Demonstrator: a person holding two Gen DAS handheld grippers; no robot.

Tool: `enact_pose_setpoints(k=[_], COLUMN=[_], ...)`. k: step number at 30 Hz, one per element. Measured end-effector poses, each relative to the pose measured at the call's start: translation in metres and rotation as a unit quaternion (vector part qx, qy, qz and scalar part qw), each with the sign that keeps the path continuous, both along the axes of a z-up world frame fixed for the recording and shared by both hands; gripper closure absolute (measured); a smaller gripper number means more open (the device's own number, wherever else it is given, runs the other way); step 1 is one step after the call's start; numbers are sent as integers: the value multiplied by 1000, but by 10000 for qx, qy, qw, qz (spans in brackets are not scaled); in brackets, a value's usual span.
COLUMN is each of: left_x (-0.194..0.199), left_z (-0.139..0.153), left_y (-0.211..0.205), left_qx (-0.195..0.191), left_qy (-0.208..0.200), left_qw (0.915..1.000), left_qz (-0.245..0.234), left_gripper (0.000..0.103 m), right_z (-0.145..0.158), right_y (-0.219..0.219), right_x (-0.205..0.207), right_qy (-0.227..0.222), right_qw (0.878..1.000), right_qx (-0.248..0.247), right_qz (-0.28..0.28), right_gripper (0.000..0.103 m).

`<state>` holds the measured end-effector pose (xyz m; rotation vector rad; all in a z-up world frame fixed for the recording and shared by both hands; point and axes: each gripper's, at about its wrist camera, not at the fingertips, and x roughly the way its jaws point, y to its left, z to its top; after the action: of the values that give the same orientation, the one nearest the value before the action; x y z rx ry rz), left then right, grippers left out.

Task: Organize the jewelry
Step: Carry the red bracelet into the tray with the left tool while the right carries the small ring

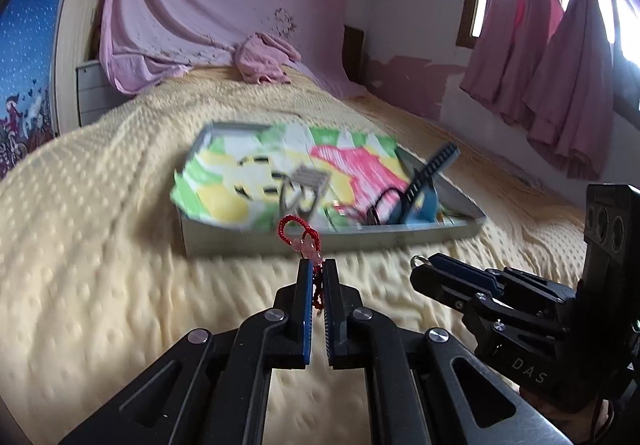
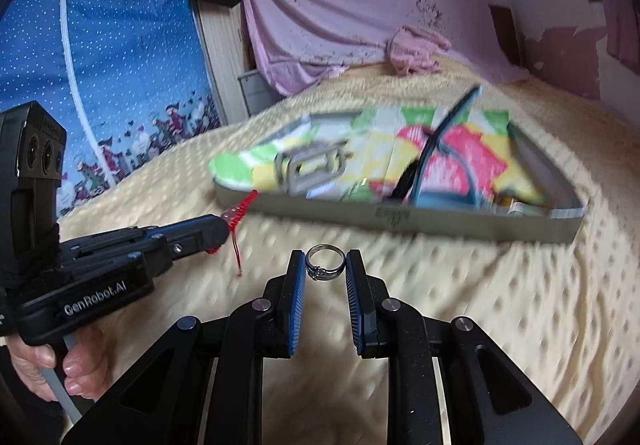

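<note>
My left gripper (image 1: 318, 265) is shut on a red cord bracelet with pink beads (image 1: 304, 241), whose loop sticks up past the fingertips; it shows from the side as the left gripper (image 2: 224, 225) with the red bracelet (image 2: 240, 211) dangling. My right gripper (image 2: 325, 259) is shut on a silver ring (image 2: 325, 261) held between its blue pads; in the left wrist view the right gripper (image 1: 420, 265) shows the ring (image 1: 421, 260) at its tip. Ahead lies a shallow grey box (image 1: 400, 237), also seen as the box (image 2: 400, 219), lined with bright floral paper.
The box holds a black comb (image 1: 430, 169), a grey metal watch band (image 1: 308, 181) and dark cords. Everything rests on a yellow dotted bedspread (image 1: 100, 245). Pink cloth drapes the far wall, pink curtains (image 1: 552, 85) hang right. A hand (image 2: 52, 369) grips the left tool's handle.
</note>
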<state>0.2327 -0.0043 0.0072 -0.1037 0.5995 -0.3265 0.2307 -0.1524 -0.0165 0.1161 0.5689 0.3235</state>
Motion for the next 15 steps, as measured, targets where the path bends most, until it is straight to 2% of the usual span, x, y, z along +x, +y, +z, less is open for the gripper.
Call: enact_pose_setpoints(k=[4,7,15], left_x=[11,14,48], left_z=[0,6,19], left_y=[-1,1,6], left_qx=[49,28,-92], left_qy=[12,-205,-374], left_qw=[10000,9997,9986], left_qz=[21,111,356], left_gripper=[98,98,98], right_z=[9,14,14], right_y=[-1,0,7], right_x=[18,30,66], right_qy=[-101,-189,-115], right_qw=[9999,9998,9998], right_qx=[24,27,135], right_qz=[-4,17,-52], right_gripper=[85,85,85])
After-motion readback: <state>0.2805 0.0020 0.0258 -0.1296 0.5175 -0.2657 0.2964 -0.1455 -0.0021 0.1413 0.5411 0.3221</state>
